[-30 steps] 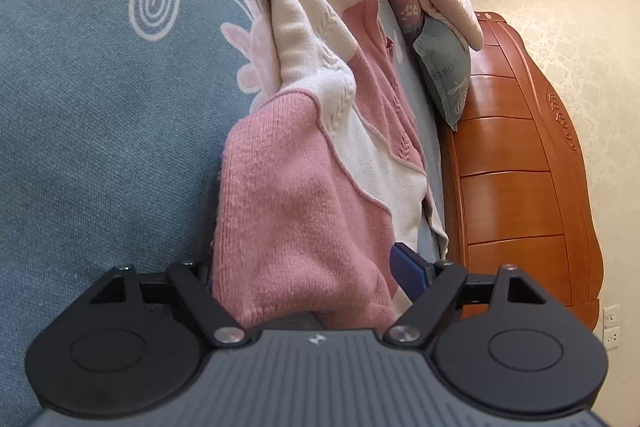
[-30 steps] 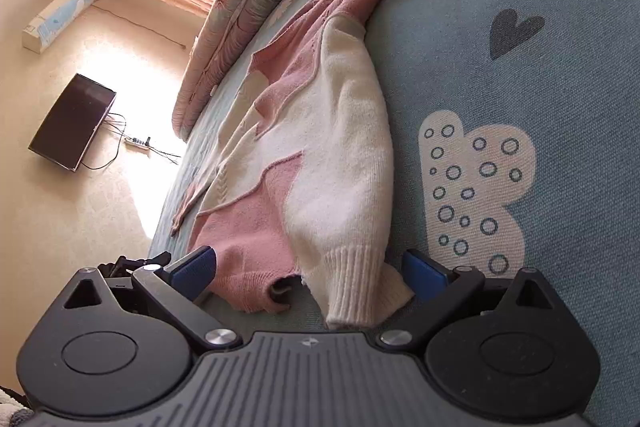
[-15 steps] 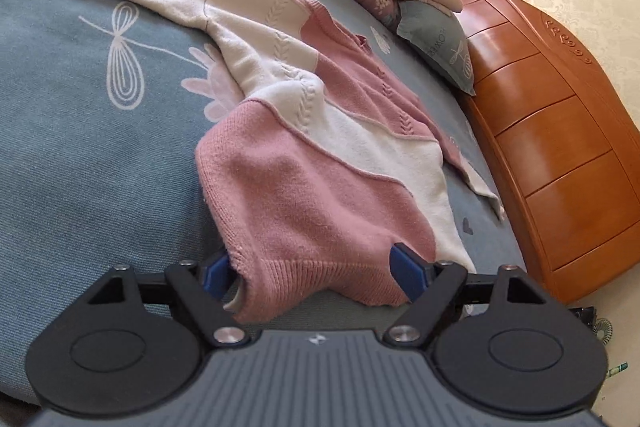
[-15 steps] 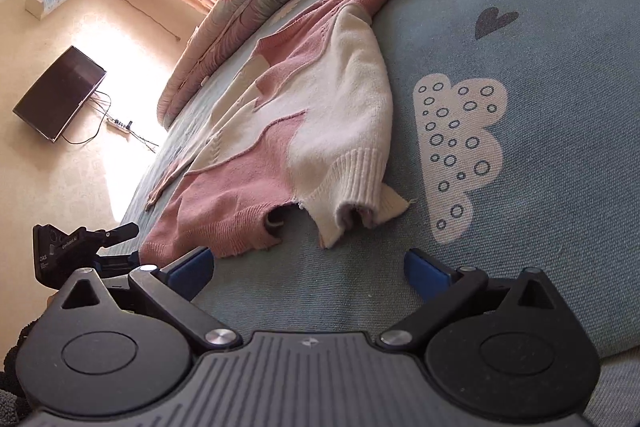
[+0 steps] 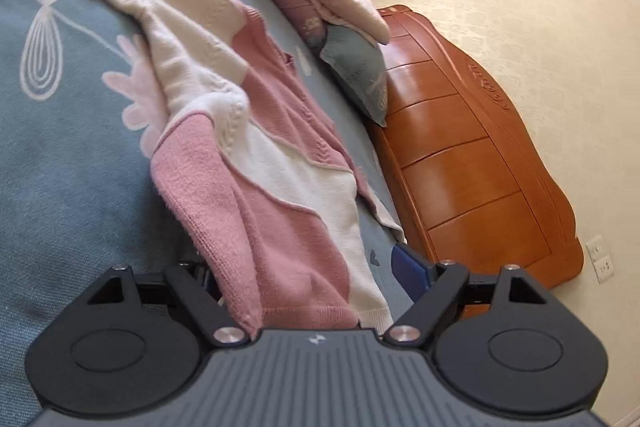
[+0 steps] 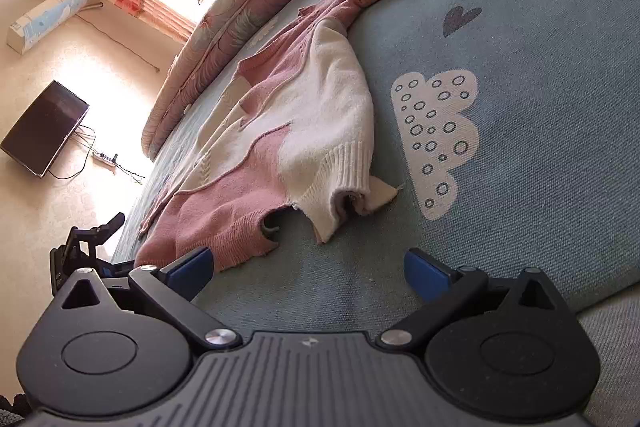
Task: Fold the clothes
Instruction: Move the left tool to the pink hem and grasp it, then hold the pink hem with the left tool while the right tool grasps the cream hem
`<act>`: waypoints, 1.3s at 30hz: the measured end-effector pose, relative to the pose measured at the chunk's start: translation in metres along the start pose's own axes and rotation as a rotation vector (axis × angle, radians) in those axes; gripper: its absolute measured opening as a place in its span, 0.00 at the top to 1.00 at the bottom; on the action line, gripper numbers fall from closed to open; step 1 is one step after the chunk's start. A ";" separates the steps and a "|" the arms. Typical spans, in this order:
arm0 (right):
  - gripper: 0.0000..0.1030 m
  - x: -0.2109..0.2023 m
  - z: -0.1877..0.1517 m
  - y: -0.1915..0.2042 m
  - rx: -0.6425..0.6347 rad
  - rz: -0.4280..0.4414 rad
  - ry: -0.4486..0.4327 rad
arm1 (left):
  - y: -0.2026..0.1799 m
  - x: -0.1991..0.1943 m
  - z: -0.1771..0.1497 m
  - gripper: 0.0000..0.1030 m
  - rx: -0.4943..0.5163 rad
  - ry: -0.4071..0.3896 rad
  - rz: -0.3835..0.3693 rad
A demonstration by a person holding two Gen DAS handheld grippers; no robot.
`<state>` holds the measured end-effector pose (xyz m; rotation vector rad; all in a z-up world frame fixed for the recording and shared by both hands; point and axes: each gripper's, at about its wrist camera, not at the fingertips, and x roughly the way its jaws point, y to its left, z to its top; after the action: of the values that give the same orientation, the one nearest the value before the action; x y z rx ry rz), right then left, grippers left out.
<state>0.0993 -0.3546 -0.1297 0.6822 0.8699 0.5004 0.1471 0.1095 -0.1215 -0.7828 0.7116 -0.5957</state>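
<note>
A pink and cream sweater [image 5: 256, 155] is spread on the blue bed [image 5: 60, 163], with one sleeve stretched away toward the pillows [image 5: 352, 67]. In the left wrist view the left gripper [image 5: 308, 275] is seen tilted gently downward and rolled a little, so that the bed slopes across the picture. Its jaws are set wide and are opening; the sweater's pink hem is draped between them and over the near edge of the gripper body. The left pad is hidden behind the knit, so whether it presses on the cloth cannot be told; the blue right pad [image 5: 408, 267] is seen apart from the cream edge

In the right wrist view the right gripper [image 6: 308, 267] is pointed downward somewhat more steeply, low over the bed. Its jaws are spread wide with only bare bedding between them. The left pad [image 6: 188, 267] is just beside the pink hem of the sweater [image 6: 304, 131], while the right pad [image 6: 424, 275] is well apart from the cream cuff. The left gripper [image 6: 84, 251] is seen at the left edge, near the far corner of the hem. A wooden headboard [image 5: 472, 179] is seen beyond the bed in the left view
</note>
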 end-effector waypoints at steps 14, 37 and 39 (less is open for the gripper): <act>0.00 0.002 0.002 -0.004 0.019 0.019 -0.005 | 0.036 0.025 0.005 0.25 -0.174 0.115 -0.013; 0.00 0.074 0.068 0.050 -0.141 0.073 -0.038 | 0.035 0.031 0.001 0.91 -0.166 0.151 0.254; 0.00 0.088 0.058 0.074 -0.201 0.146 0.033 | 0.036 0.032 0.002 0.91 -0.175 0.151 0.249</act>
<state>0.1870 -0.2665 -0.0958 0.5566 0.7915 0.7216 0.1758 0.1085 -0.1599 -0.8013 0.9937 -0.3719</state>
